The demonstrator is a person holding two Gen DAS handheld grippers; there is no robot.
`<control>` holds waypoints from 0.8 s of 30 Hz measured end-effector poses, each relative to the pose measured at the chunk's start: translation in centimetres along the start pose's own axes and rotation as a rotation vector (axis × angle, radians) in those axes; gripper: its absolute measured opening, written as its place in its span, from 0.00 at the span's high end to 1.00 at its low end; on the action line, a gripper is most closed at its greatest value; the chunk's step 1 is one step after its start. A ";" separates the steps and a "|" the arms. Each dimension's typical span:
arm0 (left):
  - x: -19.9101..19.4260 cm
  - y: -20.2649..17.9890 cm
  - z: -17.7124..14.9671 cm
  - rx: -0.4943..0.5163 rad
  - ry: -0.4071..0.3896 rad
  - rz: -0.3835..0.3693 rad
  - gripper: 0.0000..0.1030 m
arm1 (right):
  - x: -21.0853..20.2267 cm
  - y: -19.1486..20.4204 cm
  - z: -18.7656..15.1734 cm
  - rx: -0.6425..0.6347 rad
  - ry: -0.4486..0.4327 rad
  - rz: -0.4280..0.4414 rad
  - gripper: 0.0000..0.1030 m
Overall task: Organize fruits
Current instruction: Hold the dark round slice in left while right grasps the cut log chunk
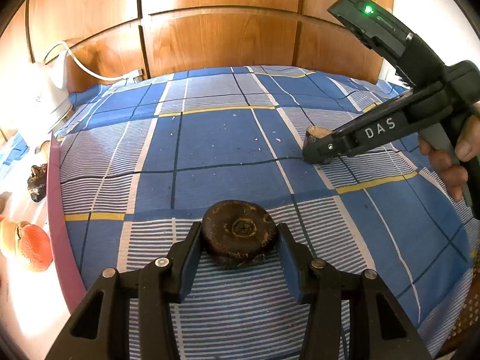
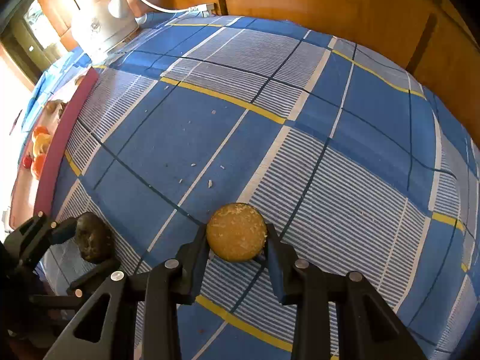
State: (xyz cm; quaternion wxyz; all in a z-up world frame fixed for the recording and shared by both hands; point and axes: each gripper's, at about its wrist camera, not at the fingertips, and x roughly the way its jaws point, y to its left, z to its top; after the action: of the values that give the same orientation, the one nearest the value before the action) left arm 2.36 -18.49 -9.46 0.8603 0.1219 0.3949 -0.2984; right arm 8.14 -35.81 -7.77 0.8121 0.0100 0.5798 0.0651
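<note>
**A:** Nearest the lens, what is the left gripper [image 1: 238, 240] doing?

**B:** Its jaws are clamped on a dark, shrivelled round fruit [image 1: 238, 235] that rests on the checked cloth [image 1: 210, 138] covering the surface. The right gripper [image 2: 237, 240] is closed the same way on a pale cut fruit half [image 2: 236, 233], cut face up, also down on the cloth.

**A:** So which step is this?

**B:** I judge both pieces are gripped but not yet lifted. They lie well apart from each other.

**A:** And where should they go?

**B:** Probably the pink-rimmed tray [image 1: 60, 210] at the left edge, where an orange [image 1: 34, 252] and other fruit already sit. Next, each hand needs a clean lift and a carry leftward over the rim. The dark fruit is nearer the tray.
</note>
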 end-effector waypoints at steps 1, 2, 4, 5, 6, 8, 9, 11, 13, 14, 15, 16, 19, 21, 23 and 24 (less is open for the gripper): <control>0.0 0.0 0.0 0.000 0.000 0.000 0.52 | 0.0 0.1 0.0 -0.006 0.000 -0.006 0.65; 0.0 0.0 0.0 -0.001 0.000 0.000 0.52 | 0.0 0.1 -0.1 -0.008 0.000 -0.008 0.65; 0.0 0.0 0.0 0.001 -0.001 0.000 0.52 | -0.1 0.1 -0.1 -0.005 0.000 -0.005 0.65; 0.0 0.0 0.0 0.001 -0.001 0.000 0.52 | 0.0 0.0 -0.1 -0.004 0.001 -0.004 0.65; 0.0 0.0 0.0 0.001 -0.001 0.001 0.52 | -0.1 0.0 -0.1 -0.005 0.002 -0.004 0.65; 0.0 0.0 0.0 0.001 -0.001 0.001 0.52 | -0.1 0.0 -0.1 0.000 0.004 -0.002 0.65; 0.0 0.0 0.0 0.001 0.000 0.001 0.52 | -0.1 -0.2 -0.1 0.002 0.006 0.000 0.65; 0.0 0.0 0.0 0.001 0.001 0.001 0.52 | 0.2 0.0 0.2 0.003 0.008 -0.001 0.65; -0.1 0.0 0.0 0.003 0.001 0.003 0.52 | 0.3 0.0 0.2 0.001 0.011 -0.003 0.65; 0.0 0.0 0.0 0.003 0.001 0.003 0.52 | 0.4 0.1 0.2 0.000 0.012 -0.004 0.65; 0.0 0.0 0.0 0.003 0.002 0.004 0.52 | 0.5 0.1 0.3 -0.001 0.015 -0.003 0.65; 0.0 0.0 0.0 0.000 0.003 0.002 0.52 | 0.5 0.1 0.3 0.000 0.016 -0.003 0.65; 0.0 0.0 0.0 -0.002 0.006 0.002 0.52 | 0.6 0.3 0.3 -0.011 0.017 -0.009 0.65; 0.0 0.0 0.0 0.000 0.006 0.005 0.52 | 0.7 0.4 0.4 -0.020 0.016 -0.014 0.65; 0.0 -0.1 0.0 0.001 0.006 0.007 0.52 | 0.7 0.7 0.3 -0.024 0.015 -0.016 0.65; 0.0 -0.1 0.0 0.002 0.006 0.008 0.52 | 0.7 0.7 0.3 -0.028 0.015 -0.017 0.65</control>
State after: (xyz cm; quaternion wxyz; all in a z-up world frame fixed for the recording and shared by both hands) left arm 2.33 -18.57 -9.47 0.8602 0.1253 0.3967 -0.2950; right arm 8.58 -34.96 -8.31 0.8083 -0.0067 0.5851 0.0662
